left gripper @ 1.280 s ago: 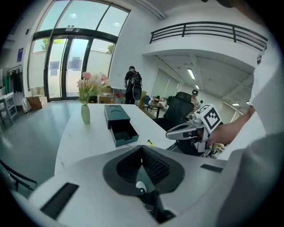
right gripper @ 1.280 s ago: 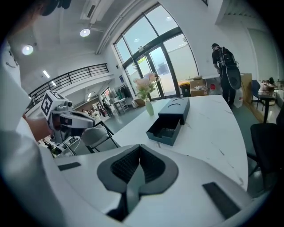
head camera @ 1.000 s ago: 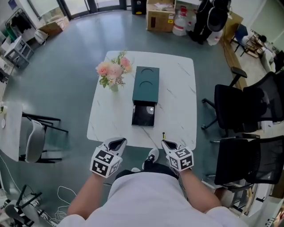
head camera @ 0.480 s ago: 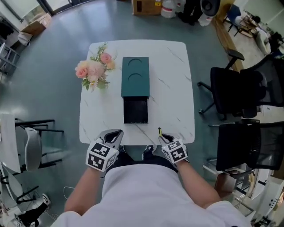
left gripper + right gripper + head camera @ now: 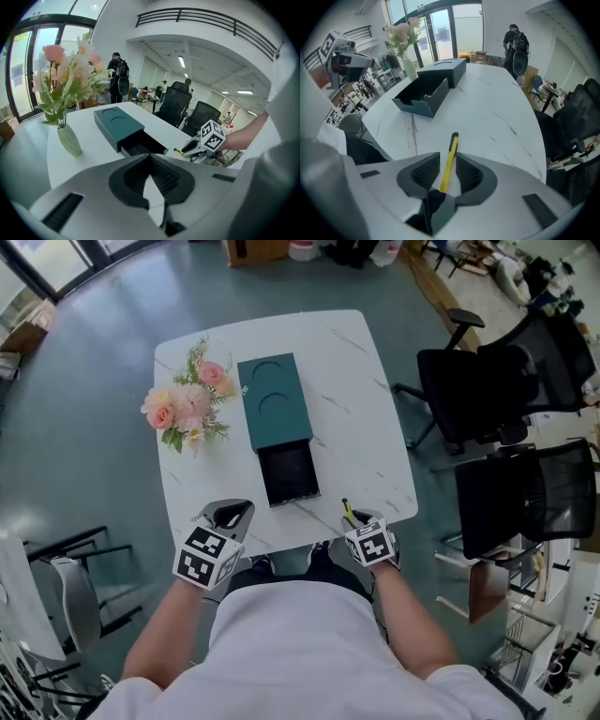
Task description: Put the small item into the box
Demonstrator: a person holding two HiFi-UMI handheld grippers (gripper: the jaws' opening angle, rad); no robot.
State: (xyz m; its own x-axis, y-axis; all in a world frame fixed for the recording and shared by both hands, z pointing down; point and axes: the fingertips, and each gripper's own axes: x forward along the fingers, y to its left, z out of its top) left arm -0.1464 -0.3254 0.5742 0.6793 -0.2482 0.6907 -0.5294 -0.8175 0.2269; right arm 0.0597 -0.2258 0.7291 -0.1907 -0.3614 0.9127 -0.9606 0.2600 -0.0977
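Yellow pen (image 5: 451, 149) lies on the table's (image 5: 366, 427) near edge, short of the box's (image 5: 274, 401) open drawer (image 5: 289, 472). The right gripper's (image 5: 357, 519) jaws, just opened wide, straddle it unpressed. Likely the pick-up: close squarely on the barrel. Left gripper (image 5: 150, 161) pinched together, empty

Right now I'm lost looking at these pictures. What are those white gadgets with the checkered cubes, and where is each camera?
There is no robot here. A person holds a two-jaw gripper in each hand, and the cubes are part of the grippers. One picture comes from a camera on the person's head, looking down. The other two come from cameras riding on the grippers. On the white table stand a teal box, its drawer pulled open, and a vase of flowers. The left gripper is shut and empty. The right gripper has just been opening its jaws, and a yellow pen lies between them, unsqueezed.
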